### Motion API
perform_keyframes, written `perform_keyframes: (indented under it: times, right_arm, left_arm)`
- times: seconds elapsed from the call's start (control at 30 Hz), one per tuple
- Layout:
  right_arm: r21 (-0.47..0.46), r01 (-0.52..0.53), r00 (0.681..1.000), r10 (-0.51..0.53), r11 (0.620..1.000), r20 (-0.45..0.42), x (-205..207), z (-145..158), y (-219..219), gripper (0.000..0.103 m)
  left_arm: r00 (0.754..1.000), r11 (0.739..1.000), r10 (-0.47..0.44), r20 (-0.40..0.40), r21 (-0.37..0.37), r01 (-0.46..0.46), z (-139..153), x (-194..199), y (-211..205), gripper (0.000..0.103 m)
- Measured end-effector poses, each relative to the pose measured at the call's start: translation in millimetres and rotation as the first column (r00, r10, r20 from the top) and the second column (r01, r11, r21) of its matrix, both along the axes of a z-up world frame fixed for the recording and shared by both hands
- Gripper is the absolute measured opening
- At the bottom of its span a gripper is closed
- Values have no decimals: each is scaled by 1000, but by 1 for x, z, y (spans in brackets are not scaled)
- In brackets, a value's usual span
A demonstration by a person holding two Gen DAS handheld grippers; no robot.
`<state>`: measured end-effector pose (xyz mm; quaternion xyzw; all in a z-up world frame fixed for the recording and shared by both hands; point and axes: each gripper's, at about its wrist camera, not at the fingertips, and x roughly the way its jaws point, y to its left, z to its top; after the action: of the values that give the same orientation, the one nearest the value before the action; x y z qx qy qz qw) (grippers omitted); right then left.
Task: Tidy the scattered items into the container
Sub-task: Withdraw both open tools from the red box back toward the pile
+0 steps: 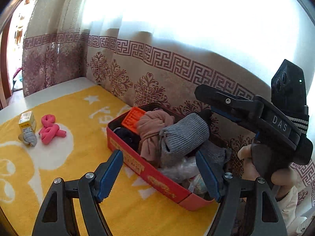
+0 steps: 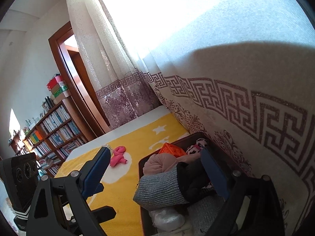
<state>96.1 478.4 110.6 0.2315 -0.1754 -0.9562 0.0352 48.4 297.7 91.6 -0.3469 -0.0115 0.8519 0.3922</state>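
Note:
A red box (image 1: 157, 179) stuffed with clothes stands on the yellow blanket against the curtain. On top of its pile lies a grey ribbed sock (image 1: 185, 135) with a black end. My left gripper (image 1: 159, 177) is open in front of the box's near wall, nothing between its fingers. My right gripper (image 1: 204, 102) hovers open just above the sock's black end. In the right wrist view that gripper (image 2: 155, 173) straddles the grey sock (image 2: 161, 188) without pressing it. A pink rolled cloth (image 1: 50, 129), a grey sock ball (image 1: 28, 137) and a small yellow carton (image 1: 27, 121) lie far left.
An orange plastic piece (image 1: 132, 119) and a beige garment (image 1: 151, 129) fill the box's far end. The patterned curtain (image 1: 157, 74) hangs right behind the box. A hand (image 1: 248, 157) grips the right tool's handle. A bookcase (image 2: 53, 133) and doorway stand beyond the bed.

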Motion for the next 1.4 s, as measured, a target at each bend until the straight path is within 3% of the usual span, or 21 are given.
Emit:
perform_keyframes:
  times: [0.17, 0.5, 0.97, 1.27, 1.4]
  right_arm:
    - [133, 39, 998, -44, 990, 36, -6, -1, -29, 95]
    - [177, -9, 995, -8, 984, 96, -26, -10, -73, 95]
    - [270, -93, 988, 55, 958, 147, -55, -23, -143, 95]
    - [290, -150, 976, 95, 945, 196, -77, -39, -175, 95]
    - [187, -172, 963, 125, 967, 237, -91, -50, -170, 95]
  left_arm:
    - [998, 998, 62, -18, -30, -63, -7, -2, -19, 78]
    - [986, 985, 169, 6, -29, -168, -17, -15, -69, 78]
    - [946, 947, 321, 50, -54, -318, -41, -35, -144, 78]
    - [908, 913, 409, 90, -56, -405, -53, -46, -188, 78]
    - [886, 893, 451, 112, -58, -447, -59, -50, -206, 78]
